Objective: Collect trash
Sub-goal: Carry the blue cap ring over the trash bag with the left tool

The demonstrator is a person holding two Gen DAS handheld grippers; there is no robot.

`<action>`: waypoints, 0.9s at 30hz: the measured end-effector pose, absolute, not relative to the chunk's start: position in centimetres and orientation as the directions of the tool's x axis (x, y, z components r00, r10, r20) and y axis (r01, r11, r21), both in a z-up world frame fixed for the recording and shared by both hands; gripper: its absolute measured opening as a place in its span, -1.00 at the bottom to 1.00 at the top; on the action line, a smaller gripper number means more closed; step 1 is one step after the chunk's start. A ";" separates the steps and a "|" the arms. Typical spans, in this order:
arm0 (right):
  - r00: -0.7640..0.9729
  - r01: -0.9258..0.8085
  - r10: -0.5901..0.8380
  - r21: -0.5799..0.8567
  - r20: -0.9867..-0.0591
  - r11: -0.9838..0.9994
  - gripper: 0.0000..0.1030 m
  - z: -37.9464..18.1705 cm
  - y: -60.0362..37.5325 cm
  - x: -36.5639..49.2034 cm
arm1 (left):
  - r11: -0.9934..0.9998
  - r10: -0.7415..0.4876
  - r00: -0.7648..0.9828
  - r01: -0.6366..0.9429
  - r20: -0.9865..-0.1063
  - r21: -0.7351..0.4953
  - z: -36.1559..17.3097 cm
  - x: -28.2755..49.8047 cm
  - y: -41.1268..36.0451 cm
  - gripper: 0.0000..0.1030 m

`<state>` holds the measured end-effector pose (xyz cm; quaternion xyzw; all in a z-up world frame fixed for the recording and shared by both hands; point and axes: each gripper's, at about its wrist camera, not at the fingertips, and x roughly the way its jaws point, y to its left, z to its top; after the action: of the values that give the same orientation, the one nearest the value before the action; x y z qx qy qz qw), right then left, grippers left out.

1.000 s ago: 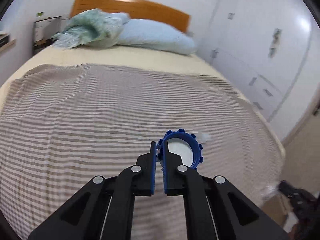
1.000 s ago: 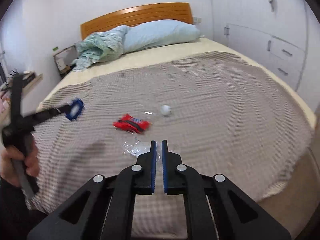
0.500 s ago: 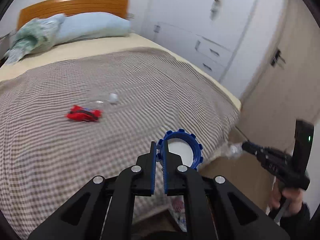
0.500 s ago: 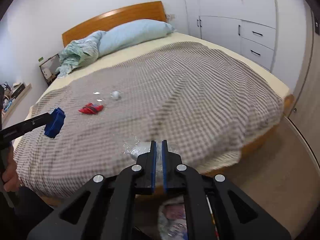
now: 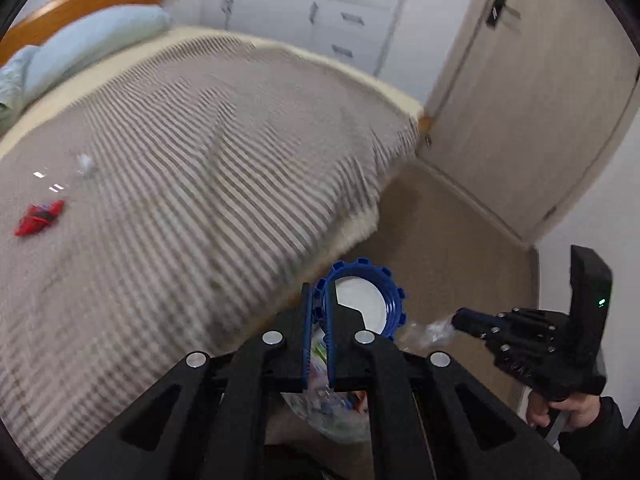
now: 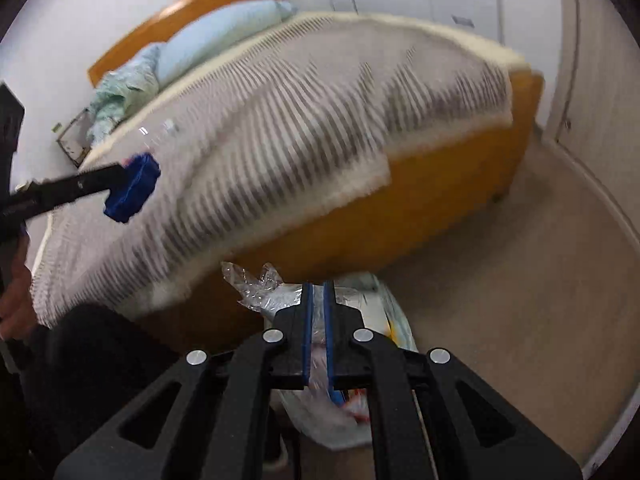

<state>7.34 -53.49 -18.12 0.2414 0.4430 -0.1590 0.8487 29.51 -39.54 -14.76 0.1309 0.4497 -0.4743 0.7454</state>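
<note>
Two pieces are in my claws. Left wrist view: my left claw (image 5: 318,320) is clamped on a blue ribbed plastic bottle cap (image 5: 362,298) above the white plastic trash bag (image 5: 332,412) on the floor; a red crumpled wrapper (image 5: 38,218) and small white paper wad (image 5: 85,163) remain on the striped bed (image 5: 192,128). Right wrist view: my right claw (image 6: 318,320) pinches clear crinkled cellophane (image 6: 260,292) over the bag; neither looks dropped yet.

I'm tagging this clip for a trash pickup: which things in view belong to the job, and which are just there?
Job:
- blue cap, held in the left gripper
- clear plastic wrapper, held in the right gripper
- trash bag on the floor
- red wrapper and white wad on the bed

Just there:
- pillow
- headboard
- door
</note>
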 end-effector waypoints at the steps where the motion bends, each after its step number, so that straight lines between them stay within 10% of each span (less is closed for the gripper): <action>1: 0.548 0.499 -0.049 0.280 -0.835 0.820 -0.89 -19.1 -53.7 6.8 | 0.505 -0.579 0.126 0.831 -0.806 -0.233 -15.6 28.9 -40.4 -0.94; 18: 0.396 0.668 0.003 0.291 -0.918 0.685 -0.85 -32.2 -57.3 6.8 | 0.515 -0.357 -0.077 0.815 -0.931 -0.265 -27.7 26.4 -46.3 -0.94; 22: 0.353 0.678 0.011 0.264 -0.936 0.686 0.02 -34.7 -57.9 8.5 | 0.544 -0.286 -0.108 0.800 -0.952 -0.254 -30.7 26.9 -46.8 -0.94; 27: 0.438 0.681 -0.021 0.317 -0.899 0.660 0.10 -32.1 -58.6 6.1 | 0.550 -0.186 -0.123 0.809 -0.975 -0.207 -33.8 26.6 -47.7 -0.94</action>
<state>6.09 -58.59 -32.06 0.3444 0.4791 -0.2266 0.7749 26.65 -47.70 -33.77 0.2473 0.6304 -0.4049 0.6144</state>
